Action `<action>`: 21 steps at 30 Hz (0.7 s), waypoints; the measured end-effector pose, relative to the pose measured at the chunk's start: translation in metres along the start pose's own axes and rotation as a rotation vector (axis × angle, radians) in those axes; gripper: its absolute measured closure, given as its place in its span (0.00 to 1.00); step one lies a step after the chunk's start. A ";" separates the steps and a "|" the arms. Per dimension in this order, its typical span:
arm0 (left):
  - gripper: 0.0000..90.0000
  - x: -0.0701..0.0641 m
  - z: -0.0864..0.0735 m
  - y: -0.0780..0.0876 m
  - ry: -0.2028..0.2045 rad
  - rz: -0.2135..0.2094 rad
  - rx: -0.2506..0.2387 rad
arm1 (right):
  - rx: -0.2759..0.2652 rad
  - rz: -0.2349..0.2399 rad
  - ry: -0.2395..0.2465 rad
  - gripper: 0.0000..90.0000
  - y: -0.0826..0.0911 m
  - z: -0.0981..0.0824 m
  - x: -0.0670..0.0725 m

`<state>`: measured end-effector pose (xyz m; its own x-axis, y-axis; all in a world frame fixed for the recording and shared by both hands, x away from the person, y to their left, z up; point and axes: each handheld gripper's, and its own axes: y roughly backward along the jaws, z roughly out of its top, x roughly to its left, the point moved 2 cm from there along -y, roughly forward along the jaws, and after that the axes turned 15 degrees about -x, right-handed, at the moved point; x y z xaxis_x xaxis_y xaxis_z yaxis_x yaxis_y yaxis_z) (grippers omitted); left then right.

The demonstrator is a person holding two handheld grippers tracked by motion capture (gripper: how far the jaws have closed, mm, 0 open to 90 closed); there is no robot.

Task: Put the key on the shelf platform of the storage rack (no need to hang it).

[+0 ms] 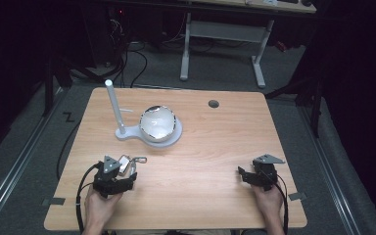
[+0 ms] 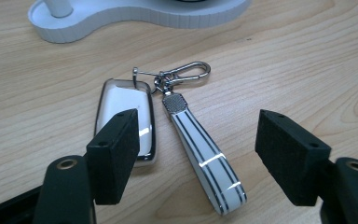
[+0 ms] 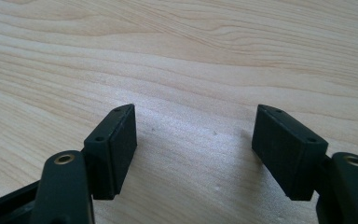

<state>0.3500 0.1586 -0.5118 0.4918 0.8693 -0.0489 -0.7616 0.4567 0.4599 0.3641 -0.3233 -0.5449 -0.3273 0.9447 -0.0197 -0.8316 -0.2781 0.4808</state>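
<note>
1. The left gripper [image 2: 196, 149] rests with jaws spread wide, holding nothing.
2. The key fob [image 2: 123, 112] lies flat on the table [image 2: 307, 60], partly behind the left jaw; its striped strap [image 2: 205, 158] lies between the jaws.
3. The right gripper [image 3: 193, 149] gapes equally wide over bare wood.

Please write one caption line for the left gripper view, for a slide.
Open left gripper above a key fob and its striped strap, lying on the wooden table.
</note>
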 end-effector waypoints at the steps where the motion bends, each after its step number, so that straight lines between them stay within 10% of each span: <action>1: 0.34 -0.002 0.000 -0.005 -0.007 0.001 0.015 | 0.000 0.000 0.000 0.35 0.000 0.000 0.000; 21: 0.42 -0.010 -0.002 -0.033 -0.005 -0.007 0.096 | 0.000 0.001 0.003 0.35 0.000 0.000 0.000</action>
<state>0.3699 0.1351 -0.5280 0.4996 0.8649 -0.0483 -0.7141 0.4428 0.5422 0.3640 -0.3229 -0.5451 -0.3294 0.9439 -0.0225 -0.8316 -0.2787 0.4804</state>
